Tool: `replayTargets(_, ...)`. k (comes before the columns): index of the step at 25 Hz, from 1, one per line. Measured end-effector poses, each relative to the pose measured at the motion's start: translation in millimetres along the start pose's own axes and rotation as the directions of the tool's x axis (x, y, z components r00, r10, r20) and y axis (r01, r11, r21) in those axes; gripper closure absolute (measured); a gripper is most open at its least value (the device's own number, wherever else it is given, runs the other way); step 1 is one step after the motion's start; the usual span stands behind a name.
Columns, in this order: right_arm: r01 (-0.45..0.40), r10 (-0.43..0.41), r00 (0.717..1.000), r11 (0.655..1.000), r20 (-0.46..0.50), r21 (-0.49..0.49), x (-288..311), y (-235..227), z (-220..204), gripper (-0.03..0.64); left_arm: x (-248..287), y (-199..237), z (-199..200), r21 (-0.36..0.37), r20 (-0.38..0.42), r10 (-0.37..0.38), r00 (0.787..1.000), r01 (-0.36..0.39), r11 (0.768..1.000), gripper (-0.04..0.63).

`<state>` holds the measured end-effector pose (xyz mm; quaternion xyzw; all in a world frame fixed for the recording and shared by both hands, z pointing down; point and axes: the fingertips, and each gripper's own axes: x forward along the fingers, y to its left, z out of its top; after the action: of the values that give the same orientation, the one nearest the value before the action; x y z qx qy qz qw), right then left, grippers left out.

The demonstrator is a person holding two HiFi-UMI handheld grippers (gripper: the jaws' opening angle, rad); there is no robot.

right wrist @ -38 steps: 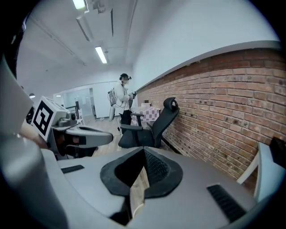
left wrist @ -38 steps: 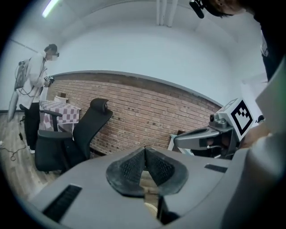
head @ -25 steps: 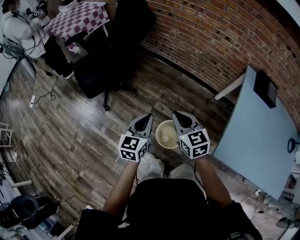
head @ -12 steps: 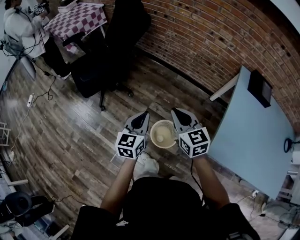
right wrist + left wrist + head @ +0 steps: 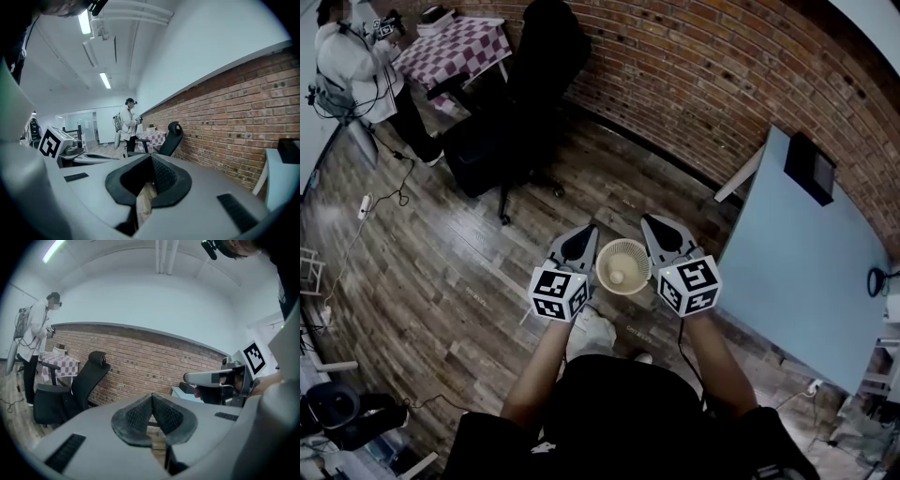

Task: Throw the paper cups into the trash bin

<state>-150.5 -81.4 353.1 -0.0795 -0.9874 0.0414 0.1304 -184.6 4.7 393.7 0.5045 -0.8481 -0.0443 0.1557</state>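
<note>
Between the two grippers, as seen in the head view, the trash bin (image 5: 623, 265) is found standing upright on the wooden floor (image 5: 422, 272), just ahead of the person's shoe (image 5: 595, 330) and near the corner of the pale blue table (image 5: 806, 272). A small white thing (image 5: 620, 276) is seen at the bottom of the bin; it is judged to be a paper cup, though its shape cannot be made out. No other cup is shown in any view.

The left gripper (image 5: 589, 232) is closed, its ribbed pads (image 5: 136, 416) pressed together with nothing between them. The right gripper (image 5: 652, 225) is closed as well, and no cup is caught in it; only floorboards are seen through the slit below its pads (image 5: 164, 176).

Both grippers are held side by side, pointed ahead at the brick wall (image 5: 703, 84) rather than down, so the bin is missed by both gripper views and is judged to lie well below them. With both grippers empty over the bin, the drop is judged done. The bin's open mouth is kept facing up, directly under the gap between the grippers.
</note>
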Motion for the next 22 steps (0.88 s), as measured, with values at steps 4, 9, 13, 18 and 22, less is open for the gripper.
replayTargets(4,-0.018,0.018,1.0,1.0,0.023,0.001,-22,7,4,0.612,-14,-25,12,0.02,0.035,-0.006,0.999,0.005,1.0,0.586)
replayTargets(9,-0.016,0.017,0.999,1.0,0.037,-0.027,-51,16,5,0.612,-33,-57,22,0.048,0.068,-0.011,0.998,0.008,0.999,0.586)
replayTargets(13,-0.025,0.027,0.999,0.998,0.047,-0.055,-73,22,8,0.612,-45,-82,26,0.062,0.089,-0.016,0.996,0.01,0.998,0.586)
replayTargets(18,-0.043,0.049,0.996,0.996,0.076,-0.073,-98,34,14,0.612,-59,-106,26,0.072,0.106,-0.013,0.994,0.006,0.997,0.586)
replayTargets(22,-0.047,0.054,0.995,0.996,0.089,-0.077,-115,38,16,0.612,-67,-119,29,0.078,0.12,-0.001,0.993,-0.008,0.997,0.586)
